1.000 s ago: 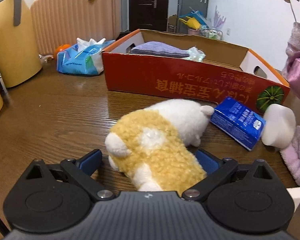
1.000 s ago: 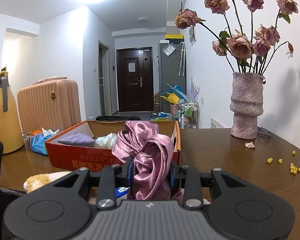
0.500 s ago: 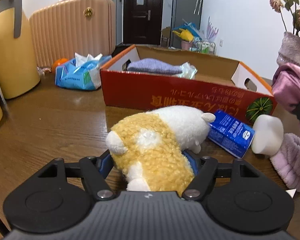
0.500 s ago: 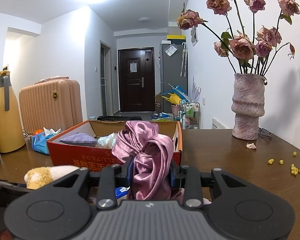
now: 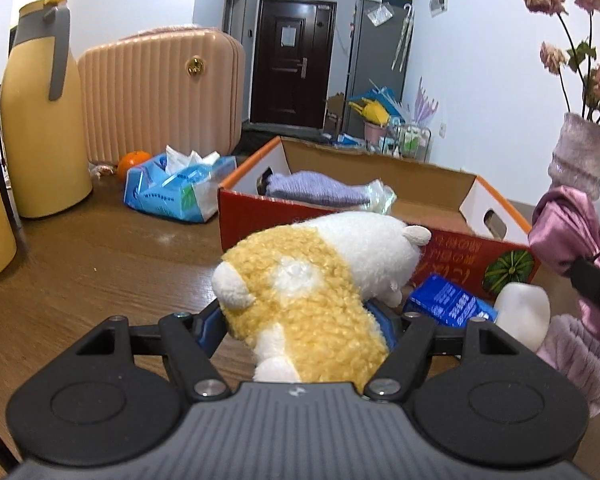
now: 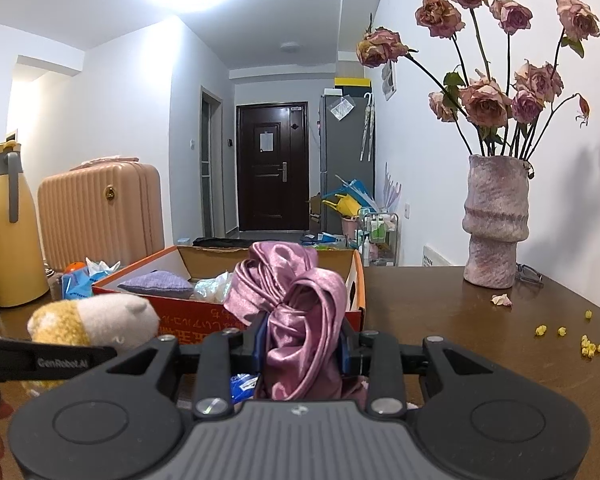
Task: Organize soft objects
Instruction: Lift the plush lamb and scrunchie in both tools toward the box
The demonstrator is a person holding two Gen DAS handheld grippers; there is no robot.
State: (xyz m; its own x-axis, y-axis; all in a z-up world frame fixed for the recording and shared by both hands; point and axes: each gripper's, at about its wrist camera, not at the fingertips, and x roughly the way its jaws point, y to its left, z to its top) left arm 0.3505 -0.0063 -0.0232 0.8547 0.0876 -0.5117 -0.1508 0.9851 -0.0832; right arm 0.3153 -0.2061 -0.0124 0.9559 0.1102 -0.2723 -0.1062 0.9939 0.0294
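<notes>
My left gripper [image 5: 300,320] is shut on a yellow and white plush toy [image 5: 320,280], which it holds lifted off the wooden table [image 5: 100,272] in front of the red cardboard box [image 5: 440,252]. From the right wrist view the same plush toy [image 6: 92,320] shows at the left. My right gripper [image 6: 302,344] is shut on a bunched pink satin cloth [image 6: 296,312], held just before the box [image 6: 228,314]. Inside the box lie a folded purple cloth [image 5: 320,190] and a clear plastic bag [image 5: 376,194].
A blue carton [image 5: 448,306], a white soft block [image 5: 524,316] and a fuzzy pink cloth [image 5: 580,356] lie right of the plush. A tissue pack [image 5: 176,192], orange [image 5: 134,160], yellow jug [image 5: 40,120] and suitcase [image 5: 160,92] stand at the left. A vase of roses [image 6: 496,220] stands at the right.
The left gripper's fingers closed onto the plush toy and lifted it off the table, tilting upward. The right gripper with the pink cloth has stayed still.
</notes>
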